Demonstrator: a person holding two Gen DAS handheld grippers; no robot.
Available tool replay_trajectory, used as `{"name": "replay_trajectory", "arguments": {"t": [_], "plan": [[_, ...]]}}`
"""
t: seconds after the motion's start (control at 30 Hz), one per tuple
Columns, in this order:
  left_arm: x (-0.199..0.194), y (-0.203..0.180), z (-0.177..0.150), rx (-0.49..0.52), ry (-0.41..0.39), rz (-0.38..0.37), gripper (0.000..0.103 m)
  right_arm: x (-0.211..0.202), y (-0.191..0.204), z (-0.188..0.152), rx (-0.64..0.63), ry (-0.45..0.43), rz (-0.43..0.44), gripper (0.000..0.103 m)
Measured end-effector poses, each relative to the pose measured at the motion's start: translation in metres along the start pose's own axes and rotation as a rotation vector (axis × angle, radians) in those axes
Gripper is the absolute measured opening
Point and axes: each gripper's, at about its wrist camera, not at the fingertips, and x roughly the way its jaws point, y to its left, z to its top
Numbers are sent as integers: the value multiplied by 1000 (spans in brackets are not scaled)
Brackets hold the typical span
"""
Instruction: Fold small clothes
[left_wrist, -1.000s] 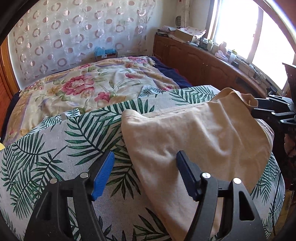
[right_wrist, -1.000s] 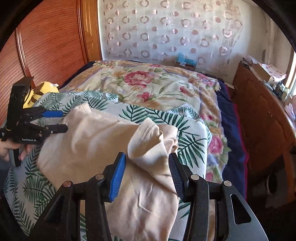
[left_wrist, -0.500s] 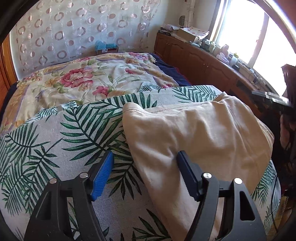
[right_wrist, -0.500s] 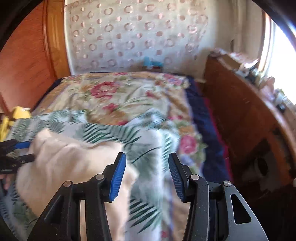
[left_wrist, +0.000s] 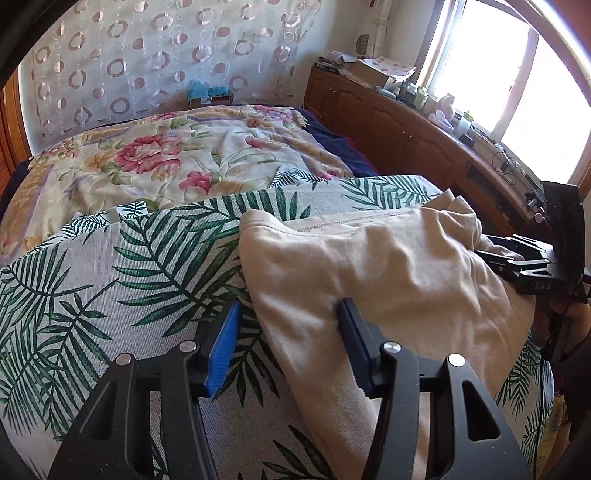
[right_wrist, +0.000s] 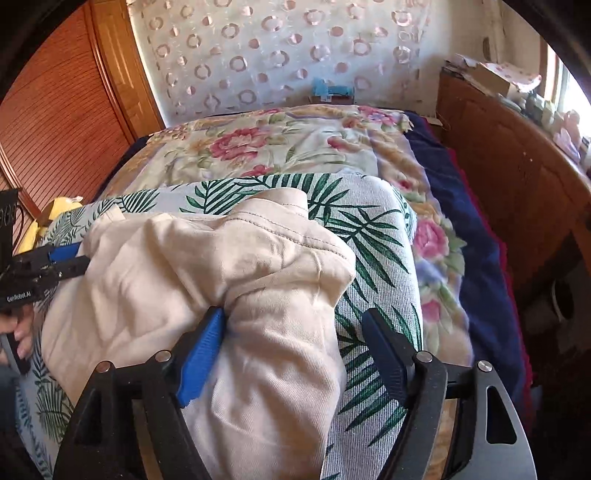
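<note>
Beige garment (left_wrist: 388, 273) lies bunched on the palm-leaf cover (left_wrist: 110, 277) at the bed's near end. Left tongs (left_wrist: 286, 343) open, straddling the garment's left edge: one pad on the cover, the other on the cloth. Right tongs (right_wrist: 291, 350) open over its right edge, left pad pressed into a fold, gripping nothing.

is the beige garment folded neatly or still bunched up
Bunched up: the beige garment lies rumpled on the palm-leaf cloth, one hemmed edge flopped over, creases throughout.
</note>
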Motion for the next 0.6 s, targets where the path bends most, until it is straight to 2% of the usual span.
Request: {"name": "replay_trajectory", "arguments": {"t": [0.03,0.13,0.2,0.27,0.3,0.37,0.47,0.6], "plan": [[0,0,0,-3,-1,-3,49,4,2,2,0,-2,1,78],[2,1,0,-11,2,-30,24,2,2,-2,2,-9,14,73],[2,0,0,-14,0,-44,18,-7,9,-5,-3,-10,53,49],[1,-1,0,-13,-1,-51,12,-13,7,-5,8,-3,106,33],[-1,-2,0,-14,-4,-54,11,-14,7,-6,9,-2,117,25],[-8,-4,0,-12,-27,-65,10,-11,3,-4,-14,-1,129,19],[-27,-6,0,-8,-70,-90,9,-14,0,-1,-62,-32,107,17],[-63,-6,-5,-12,-134,-105,9,-39,8,6,-104,-114,102,16]]}}
